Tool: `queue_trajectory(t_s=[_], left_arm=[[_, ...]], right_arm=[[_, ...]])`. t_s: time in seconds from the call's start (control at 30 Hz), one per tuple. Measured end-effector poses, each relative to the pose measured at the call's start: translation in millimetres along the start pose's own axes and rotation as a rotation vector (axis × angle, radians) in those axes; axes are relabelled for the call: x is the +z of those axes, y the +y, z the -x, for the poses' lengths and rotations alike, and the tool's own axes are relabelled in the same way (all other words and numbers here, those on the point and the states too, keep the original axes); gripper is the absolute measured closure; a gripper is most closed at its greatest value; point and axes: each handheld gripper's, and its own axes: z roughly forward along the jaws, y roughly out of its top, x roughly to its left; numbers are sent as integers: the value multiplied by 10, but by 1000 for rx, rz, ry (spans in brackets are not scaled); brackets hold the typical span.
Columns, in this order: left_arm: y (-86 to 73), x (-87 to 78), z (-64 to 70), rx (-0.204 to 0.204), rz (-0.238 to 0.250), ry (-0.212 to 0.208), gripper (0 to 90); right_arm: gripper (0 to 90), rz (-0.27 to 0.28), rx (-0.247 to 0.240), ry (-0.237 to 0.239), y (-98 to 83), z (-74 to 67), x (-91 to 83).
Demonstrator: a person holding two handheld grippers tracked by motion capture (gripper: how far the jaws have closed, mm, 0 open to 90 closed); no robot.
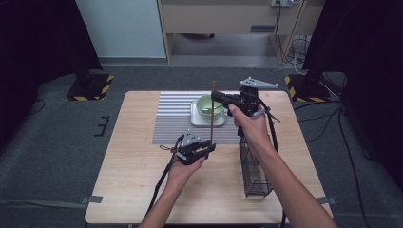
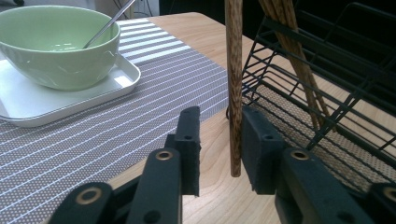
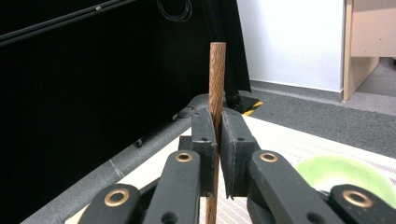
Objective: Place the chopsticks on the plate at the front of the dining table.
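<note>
Passing one chopstick (image 1: 212, 111) between hands, I am holding it upright beside the green bowl (image 1: 209, 105): the right gripper (image 3: 217, 122) is clamping its top, while the left gripper (image 2: 218, 135), partly open, is straddling its bottom without pinching. Next, the left must finish closing.

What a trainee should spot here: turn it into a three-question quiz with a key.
1. True or false: the chopstick in the right gripper is held level.
2. What is in the green bowl? A a metal utensil, B an egg, C a sponge.
3. The left gripper has its jaws either side of the chopstick's ___ end.
Key: 1 false, it stands upright; 2 A; 3 lower.
</note>
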Motion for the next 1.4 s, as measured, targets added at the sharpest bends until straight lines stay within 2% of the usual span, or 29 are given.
queue_trajectory(t_s=[0.3,0.5,0.73,0.93,1.03,1.07,1.1,1.23,1.4], left_arm=[[16,-20,-24,-19,12,2,739],[31,-32,-39,-33,26,-12,738],[35,-31,-38,-15,15,-26,844],[37,-26,-46,-20,15,-18,852],[41,-26,-54,-15,21,-8,856],[45,-29,-56,-15,24,-2,857],[52,-32,-59,-17,29,2,857],[74,-42,-67,-18,28,15,857],[100,-64,-97,-19,24,32,857]], right_arm=[[850,-3,1,-1,5,4,10],[850,-5,-3,-5,13,2,18],[850,-8,-4,-8,8,3,34],[847,-9,-7,-11,7,-2,38],[806,-9,-13,-15,14,3,27],[769,-8,-17,-19,15,4,24],[687,-17,-25,-28,13,4,16],[633,-21,-49,-40,4,5,-23],[489,-46,-107,-105,-33,55,-161]])
